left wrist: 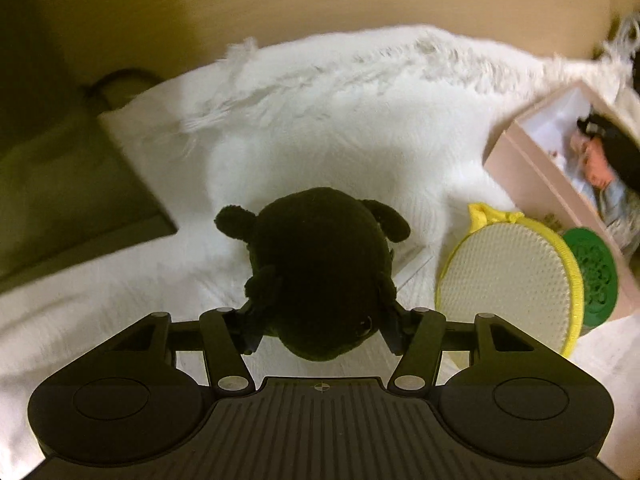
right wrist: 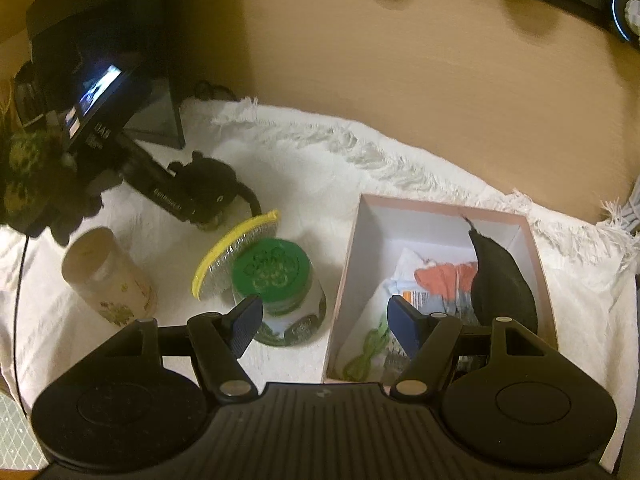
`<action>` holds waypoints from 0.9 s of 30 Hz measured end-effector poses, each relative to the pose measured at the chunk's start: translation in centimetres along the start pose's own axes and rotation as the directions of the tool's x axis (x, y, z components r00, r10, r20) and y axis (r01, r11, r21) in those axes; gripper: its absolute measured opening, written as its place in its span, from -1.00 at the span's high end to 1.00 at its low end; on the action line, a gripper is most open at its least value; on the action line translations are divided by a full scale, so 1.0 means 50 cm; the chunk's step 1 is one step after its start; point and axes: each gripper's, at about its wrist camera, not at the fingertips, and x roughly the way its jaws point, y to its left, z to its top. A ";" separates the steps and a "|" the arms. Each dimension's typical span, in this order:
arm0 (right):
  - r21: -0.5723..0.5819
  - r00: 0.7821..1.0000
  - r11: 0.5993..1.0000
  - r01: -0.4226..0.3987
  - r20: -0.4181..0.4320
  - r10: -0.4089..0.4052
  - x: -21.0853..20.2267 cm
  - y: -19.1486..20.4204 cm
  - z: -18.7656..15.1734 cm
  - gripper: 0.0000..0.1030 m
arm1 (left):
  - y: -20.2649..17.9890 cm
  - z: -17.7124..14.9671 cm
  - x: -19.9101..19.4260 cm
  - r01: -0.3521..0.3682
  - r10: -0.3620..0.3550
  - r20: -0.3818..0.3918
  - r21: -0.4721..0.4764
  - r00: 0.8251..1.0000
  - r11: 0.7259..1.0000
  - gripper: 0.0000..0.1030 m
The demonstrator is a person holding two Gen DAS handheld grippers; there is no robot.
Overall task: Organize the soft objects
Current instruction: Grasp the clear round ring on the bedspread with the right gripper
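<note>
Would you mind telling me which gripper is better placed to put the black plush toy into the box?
Left. The left gripper is already closed on the black plush toy, while the right gripper hangs open and empty near the box.

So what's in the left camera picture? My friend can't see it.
The left tool is shut on a black plush toy over a white fringed cloth. To the right lie a yellow-edged brush, a green lid and a pink box holding soft things.
</note>
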 end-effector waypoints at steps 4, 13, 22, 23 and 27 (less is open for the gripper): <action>0.011 0.999 0.999 -0.033 -0.005 0.033 0.006 0.000 0.024 -0.35 | 0.042 -0.017 -0.025 0.059 -0.051 0.060 -0.126 0.997 0.990 -0.19; -0.018 0.980 0.982 -0.187 -0.071 0.185 0.100 0.088 0.164 -0.35 | 0.144 -0.124 -0.161 0.157 -0.074 0.268 -0.304 0.961 0.940 -0.19; 0.090 0.923 0.983 -0.161 -0.339 0.182 0.419 0.254 0.266 -0.35 | 0.209 -0.326 -0.228 0.132 0.022 0.301 -0.481 0.953 0.867 -0.19; 0.072 0.924 0.990 -0.125 -0.354 0.142 0.443 0.265 0.267 -0.35 | 0.216 -0.348 -0.233 0.138 0.022 0.303 -0.497 0.953 0.857 -0.19; 0.067 0.910 0.996 -0.062 -0.407 0.084 0.513 0.282 0.259 0.16 | 0.217 -0.419 -0.243 0.162 0.018 0.311 -0.542 0.950 0.825 -0.19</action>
